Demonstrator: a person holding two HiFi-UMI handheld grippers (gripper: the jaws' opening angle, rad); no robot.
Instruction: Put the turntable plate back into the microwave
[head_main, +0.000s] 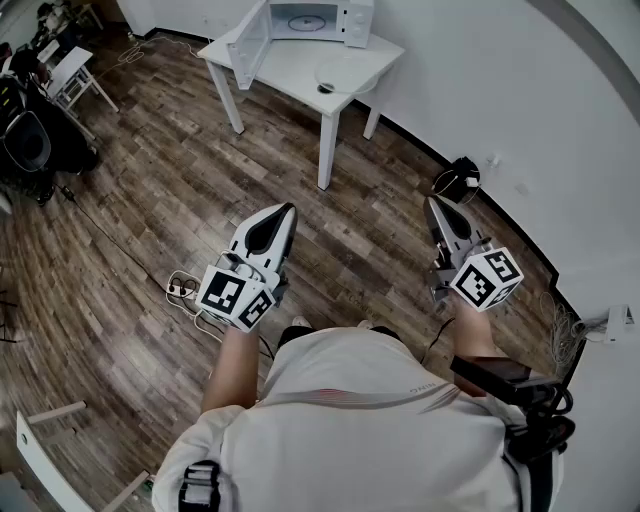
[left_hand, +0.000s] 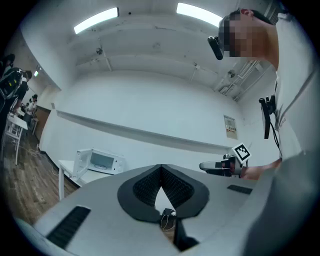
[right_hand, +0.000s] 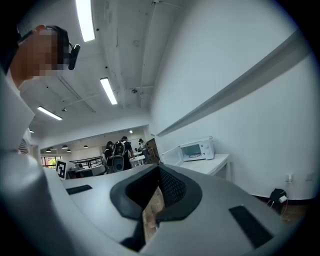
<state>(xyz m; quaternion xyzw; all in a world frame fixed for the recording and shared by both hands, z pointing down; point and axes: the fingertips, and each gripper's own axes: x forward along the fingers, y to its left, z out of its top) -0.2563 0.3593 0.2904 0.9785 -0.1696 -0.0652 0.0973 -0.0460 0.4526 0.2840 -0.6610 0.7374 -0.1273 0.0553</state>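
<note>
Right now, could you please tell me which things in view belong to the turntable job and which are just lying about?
For the job: microwave, door open; turntable plate on the white table; left gripper and right gripper, both shut.
Lying about: power strip on the floor; black cables by the wall.

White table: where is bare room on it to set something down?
The white table is bare between the open microwave door and the clear glass plate at its right front. The white microwave fills the back.
</note>
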